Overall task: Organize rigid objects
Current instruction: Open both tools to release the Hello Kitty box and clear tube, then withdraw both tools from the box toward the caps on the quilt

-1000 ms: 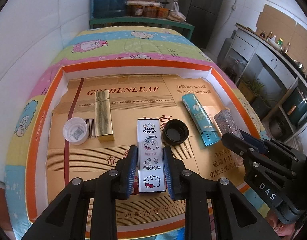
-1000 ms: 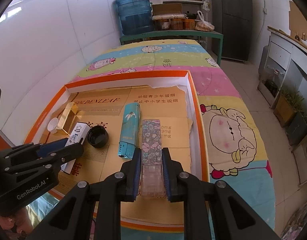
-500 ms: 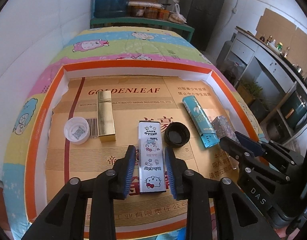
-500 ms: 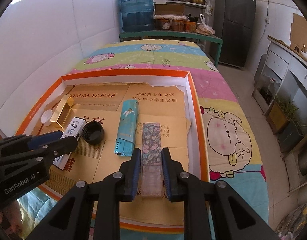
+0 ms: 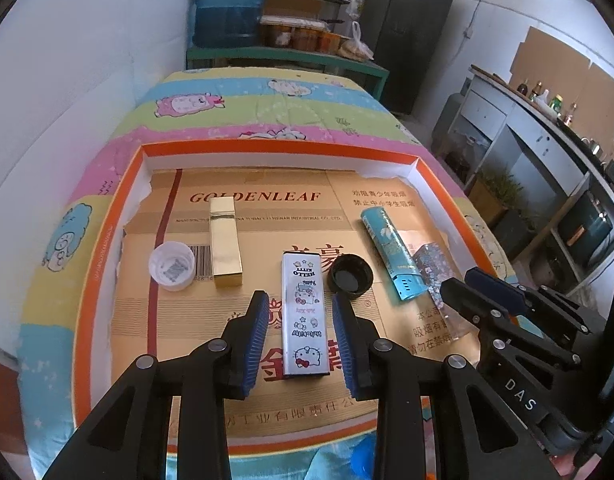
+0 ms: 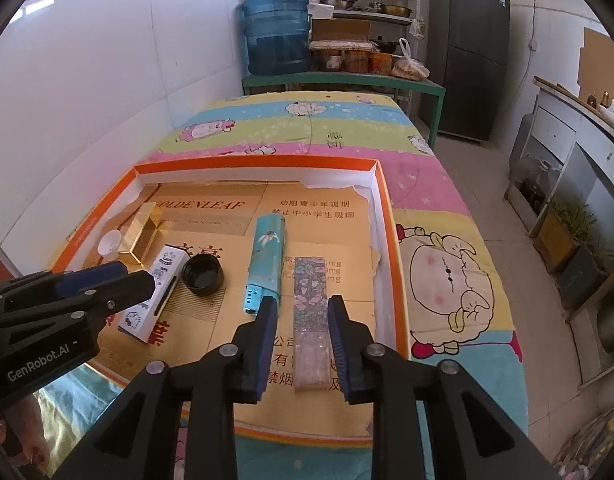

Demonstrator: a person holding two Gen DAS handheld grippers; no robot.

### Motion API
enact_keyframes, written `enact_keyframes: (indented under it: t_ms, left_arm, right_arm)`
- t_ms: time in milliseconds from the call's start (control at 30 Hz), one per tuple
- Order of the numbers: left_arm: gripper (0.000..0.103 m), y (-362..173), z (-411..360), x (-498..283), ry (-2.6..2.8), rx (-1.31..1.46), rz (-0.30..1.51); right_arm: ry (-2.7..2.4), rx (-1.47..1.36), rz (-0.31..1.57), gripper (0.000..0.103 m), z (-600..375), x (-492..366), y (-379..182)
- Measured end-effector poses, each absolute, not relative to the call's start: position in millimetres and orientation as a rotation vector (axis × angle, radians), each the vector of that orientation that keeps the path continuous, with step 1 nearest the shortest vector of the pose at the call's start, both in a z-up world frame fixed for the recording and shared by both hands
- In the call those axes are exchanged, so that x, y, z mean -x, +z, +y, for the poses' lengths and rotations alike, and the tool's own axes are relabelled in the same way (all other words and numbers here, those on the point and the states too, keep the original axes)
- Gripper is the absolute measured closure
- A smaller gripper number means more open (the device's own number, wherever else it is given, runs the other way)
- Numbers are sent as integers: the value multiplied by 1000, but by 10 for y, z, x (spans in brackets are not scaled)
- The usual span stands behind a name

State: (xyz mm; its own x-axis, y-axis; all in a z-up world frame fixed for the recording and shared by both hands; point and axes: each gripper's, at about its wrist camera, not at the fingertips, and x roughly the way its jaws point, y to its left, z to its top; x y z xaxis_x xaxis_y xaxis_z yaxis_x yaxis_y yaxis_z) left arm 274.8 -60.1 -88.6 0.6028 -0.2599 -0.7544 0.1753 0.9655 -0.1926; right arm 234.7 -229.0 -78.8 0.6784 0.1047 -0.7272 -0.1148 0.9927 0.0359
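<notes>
An orange-rimmed tray (image 5: pixel 83 320) lined with cardboard lies on a bed. In it lie a gold box (image 5: pixel 226 246), a white cap (image 5: pixel 171 266), a white Hello Kitty tin (image 5: pixel 304 314), a black cap (image 5: pixel 350 277), a teal box (image 5: pixel 391 254) and a floral box (image 6: pixel 311 316). My left gripper (image 5: pixel 301 312) is open, its pads on either side of the Hello Kitty tin with gaps. My right gripper (image 6: pixel 300 314) is open around the floral box, also apart from it. The left gripper shows in the right wrist view (image 6: pixel 107 284).
The tray's walls (image 6: pixel 387 240) bound the objects. The bed's cartoon quilt (image 6: pixel 447 272) extends beyond the tray. A white wall is at the left, a green table with a water jug (image 6: pixel 277 34) behind, cabinets and floor at the right.
Both grippers have opened and let go of their boxes. Both have pulled back and up a little; the tin and floral box lie on the cardboard.
</notes>
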Motion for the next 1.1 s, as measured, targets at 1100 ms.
enact_keyframes:
  t_ms: [1100]
  left_arm:
    - [69, -396, -371, -2002, -233, 114, 803]
  right_arm:
    - [138, -2, 737, 77, -2227, -1666, -315]
